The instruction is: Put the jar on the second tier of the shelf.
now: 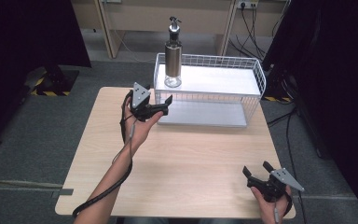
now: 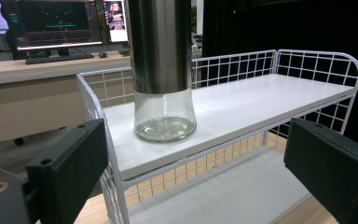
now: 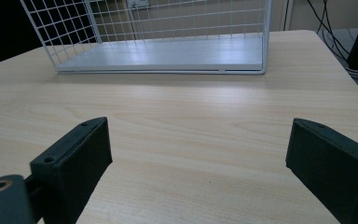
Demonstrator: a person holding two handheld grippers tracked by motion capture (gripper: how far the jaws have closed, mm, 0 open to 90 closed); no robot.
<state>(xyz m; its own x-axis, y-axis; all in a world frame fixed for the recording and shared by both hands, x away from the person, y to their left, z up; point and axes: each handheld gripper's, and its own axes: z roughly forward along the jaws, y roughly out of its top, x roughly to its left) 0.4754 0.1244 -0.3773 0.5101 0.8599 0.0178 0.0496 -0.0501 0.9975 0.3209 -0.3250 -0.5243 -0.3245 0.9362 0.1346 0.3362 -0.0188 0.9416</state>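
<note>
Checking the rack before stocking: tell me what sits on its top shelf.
On the wire rack's top shelf stands one oil bottle, near its left end. The lower shelf looks bare where visible; its back is covered.

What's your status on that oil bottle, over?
Left hand-held gripper open, short of the rack. Oil bottle upright on top shelf, untouched. Right hand-held gripper open over table. Rack's wire rim fronts the bottle.

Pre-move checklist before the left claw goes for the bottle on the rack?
1. Left claw open: ok, jaws wide, nothing between them.
2. Bottle upright on the rack's top shelf: ok.
3. Left claw lined up with bottle: ok, its glass base sits between the jaws in the left gripper view, farther back.
4. Wire rail stands between claw and bottle: not ok.
5. Right claw open and away from the rack: ok.
</note>
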